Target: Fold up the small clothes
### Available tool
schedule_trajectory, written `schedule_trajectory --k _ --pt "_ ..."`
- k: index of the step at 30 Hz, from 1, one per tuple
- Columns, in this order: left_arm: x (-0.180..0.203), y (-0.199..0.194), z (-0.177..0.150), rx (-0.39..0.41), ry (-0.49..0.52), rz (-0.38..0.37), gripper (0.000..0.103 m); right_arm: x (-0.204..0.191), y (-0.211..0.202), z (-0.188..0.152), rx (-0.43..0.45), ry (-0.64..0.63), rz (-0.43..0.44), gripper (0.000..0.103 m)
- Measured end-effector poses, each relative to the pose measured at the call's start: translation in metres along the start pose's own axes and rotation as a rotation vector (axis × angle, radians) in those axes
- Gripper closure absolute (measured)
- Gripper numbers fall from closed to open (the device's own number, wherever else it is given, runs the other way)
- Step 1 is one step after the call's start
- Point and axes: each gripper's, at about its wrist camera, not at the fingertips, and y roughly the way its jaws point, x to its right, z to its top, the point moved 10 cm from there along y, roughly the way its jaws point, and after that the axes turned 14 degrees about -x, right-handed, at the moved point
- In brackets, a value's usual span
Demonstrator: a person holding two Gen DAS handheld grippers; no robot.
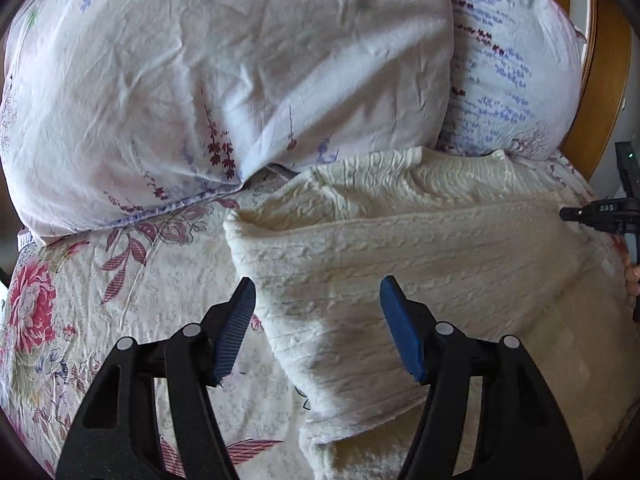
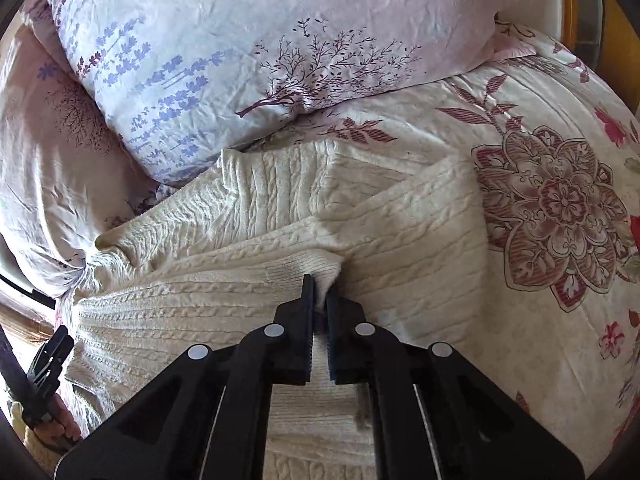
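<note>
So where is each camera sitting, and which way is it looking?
Left wrist: rides the open left gripper, facing the pillows over the cream cable-knit sweater.
Right wrist: rides the right gripper, shut on the sweater's ribbed edge, facing the pillows.
Both show the sweater, the pillows and the floral bedspread.

The sweater (image 1: pixel 420 248) (image 2: pixel 248 280) is cream all over, knitted in a cable pattern with a ribbed band. The bedspread (image 1: pixel 80 320) (image 2: pixel 560 280) under it is off-white, printed with big pink and dark-red flowers and striped maroon leaves. The front pillow (image 1: pixel 200 80) (image 2: pixel 52 140) at the head of the bed is pale pink with sparse maroon and lilac sprigs. The second pillow (image 1: pixel 504 72) (image 2: pixel 260 40) is pale blue-white, with rows of violet lavender stalks, a dark plum tree and a green leaf. The headboard (image 1: pixel 604 76) is honey-brown wood. Both grippers are black with blue pads (image 1: pixel 236 332) (image 2: pixel 309 320).
</note>
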Motion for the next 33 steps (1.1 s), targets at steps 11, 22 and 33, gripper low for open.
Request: schedule_trajectory --k 11,22,33 --pt "-0.007 -0.014 -0.035 -0.026 -0.002 0.071 0.041 0.017 -0.029 -0.06 0.005 0.037 0.101 0.06" --pt "-0.032 -0.025 -0.064 -0.038 -0.109 0.133 0.036 0.006 -0.027 -0.079 0.048 -0.13 -0.182 0.063" --pt "-0.025 -0.082 -0.159 -0.062 -0.298 -0.148 0.022 0.077 -0.087 -0.168 0.049 0.099 0.095 0.042"
